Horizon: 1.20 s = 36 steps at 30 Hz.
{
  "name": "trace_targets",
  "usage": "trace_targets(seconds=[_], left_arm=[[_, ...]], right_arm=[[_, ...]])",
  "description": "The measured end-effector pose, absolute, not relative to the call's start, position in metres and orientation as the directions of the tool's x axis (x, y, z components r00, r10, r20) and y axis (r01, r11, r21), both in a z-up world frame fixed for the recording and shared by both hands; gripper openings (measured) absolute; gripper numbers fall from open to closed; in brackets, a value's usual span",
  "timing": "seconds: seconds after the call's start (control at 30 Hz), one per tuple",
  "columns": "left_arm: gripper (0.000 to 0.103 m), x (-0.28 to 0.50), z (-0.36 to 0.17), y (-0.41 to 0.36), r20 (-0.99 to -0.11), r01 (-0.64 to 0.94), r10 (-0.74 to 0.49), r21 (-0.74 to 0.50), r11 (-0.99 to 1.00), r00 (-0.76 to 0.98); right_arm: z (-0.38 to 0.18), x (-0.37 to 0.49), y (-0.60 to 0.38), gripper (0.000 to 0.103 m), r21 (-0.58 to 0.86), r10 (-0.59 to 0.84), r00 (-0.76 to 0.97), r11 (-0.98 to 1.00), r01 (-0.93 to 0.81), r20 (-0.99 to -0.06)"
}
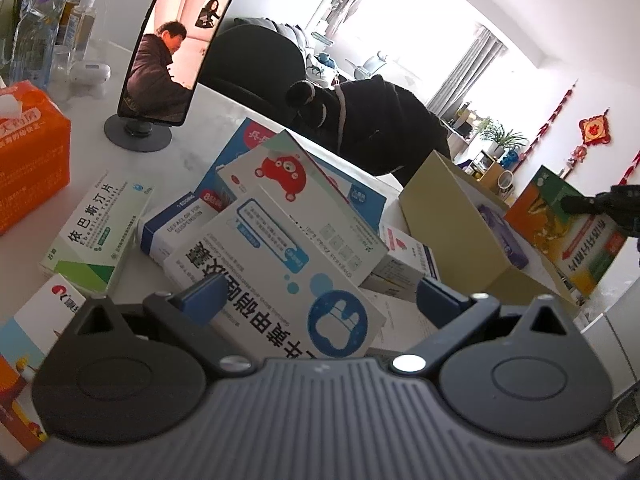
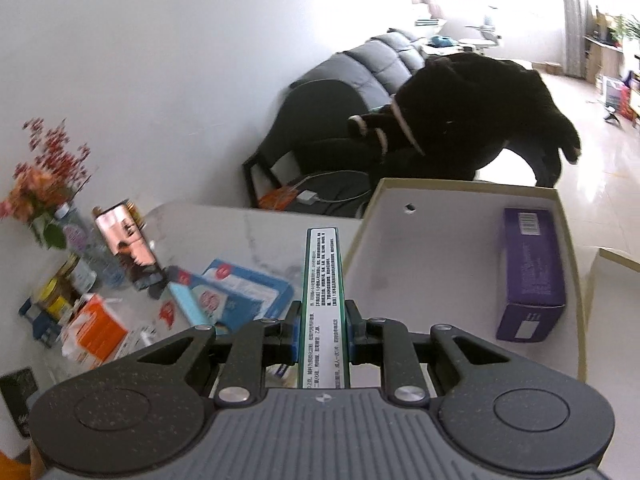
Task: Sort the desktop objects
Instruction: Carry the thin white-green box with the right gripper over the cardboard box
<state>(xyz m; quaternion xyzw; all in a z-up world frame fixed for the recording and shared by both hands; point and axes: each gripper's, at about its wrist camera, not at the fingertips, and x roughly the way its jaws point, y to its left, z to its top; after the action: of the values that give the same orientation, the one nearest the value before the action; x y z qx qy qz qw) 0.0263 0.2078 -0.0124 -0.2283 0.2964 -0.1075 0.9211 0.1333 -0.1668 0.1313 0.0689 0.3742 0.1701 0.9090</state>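
A pile of medicine boxes (image 1: 280, 200) lies on the white marble table (image 1: 192, 120). My left gripper (image 1: 322, 300) is open, its blue pads either side of the near end of a white-and-blue box (image 1: 272, 272) on top of the pile. In the right wrist view my right gripper (image 2: 322, 332) is shut on a green-edged box (image 2: 324, 280), seen edge-on beside the open cardboard box (image 2: 440, 240). From the left wrist view this held orange-and-green box (image 1: 568, 236) hangs over the cardboard box (image 1: 452, 216). A purple box (image 2: 528, 276) lies inside it.
A phone on a round stand (image 1: 176, 44) stands behind the pile, an orange tissue pack (image 1: 28, 152) to the left with bottles (image 1: 36, 28) behind it. Flowers (image 2: 40, 184) and jars (image 2: 60, 292) sit at the table's far left. A dark coat (image 2: 480, 112) is draped beyond the table.
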Motion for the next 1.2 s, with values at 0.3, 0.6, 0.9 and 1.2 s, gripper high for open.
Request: trace_targets(seconds=[0.3, 0.6, 0.9, 1.2], left_arm=[[0.102, 0.025, -0.011, 0.21, -0.502, 0.052, -0.321, -0.477, 0.877, 0.803], [0.102, 0.025, -0.011, 0.211, -0.509, 0.047, -0.313, -0.469, 0.882, 0.802], [0.102, 0.025, -0.012, 0.213, -0.522, 0.03, -0.297, -0.459, 0.888, 0.799], [0.102, 0.024, -0.01, 0.212, -0.526, 0.033, -0.293, -0.448, 0.893, 0.798]], right_arm=[[0.113, 0.183, -0.193, 0.022, 0.251, 0.251, 0.695, 0.962, -0.104, -0.674], [0.077, 0.228, -0.195, 0.022, 0.107, 0.072, 0.702, 0.994, 0.006, -0.709], [0.041, 0.258, -0.193, 0.022, 0.01, -0.025, 0.685, 0.999, 0.046, -0.728], [0.015, 0.282, -0.185, 0.022, -0.067, -0.083, 0.654, 0.997, 0.049, -0.752]])
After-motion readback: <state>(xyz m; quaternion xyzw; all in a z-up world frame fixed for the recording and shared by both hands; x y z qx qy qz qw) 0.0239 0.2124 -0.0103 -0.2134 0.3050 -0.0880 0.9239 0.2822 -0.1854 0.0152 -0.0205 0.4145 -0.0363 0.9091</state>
